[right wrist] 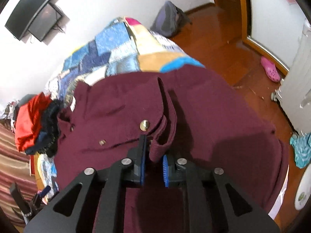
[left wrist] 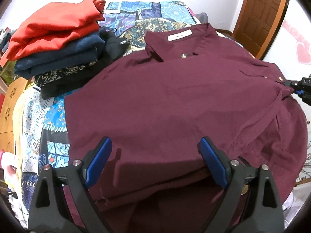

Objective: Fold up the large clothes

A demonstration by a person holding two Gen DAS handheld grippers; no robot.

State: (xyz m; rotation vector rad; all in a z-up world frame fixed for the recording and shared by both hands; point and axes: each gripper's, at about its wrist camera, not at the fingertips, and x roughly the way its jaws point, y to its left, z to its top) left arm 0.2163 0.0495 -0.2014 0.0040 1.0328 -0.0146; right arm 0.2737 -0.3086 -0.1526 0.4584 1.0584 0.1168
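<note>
One maroon shirt (left wrist: 165, 97), three folded garments (left wrist: 58, 44), two tools (left wrist: 155, 163).

Patchwork quilt (left wrist: 136, 19), pink clog (right wrist: 270, 71), grey backpack (right wrist: 169, 20)

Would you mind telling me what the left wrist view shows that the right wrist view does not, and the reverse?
Only the left wrist view shows the shirt's white neck label and the left gripper, open above the shirt's hem.

Only the right wrist view shows the wall screens, the backpack, the pink shoe and the ribbed cuff between the right gripper's pads.

Both show the maroon shirt on the patterned bedspread and the stack of folded clothes.
</note>
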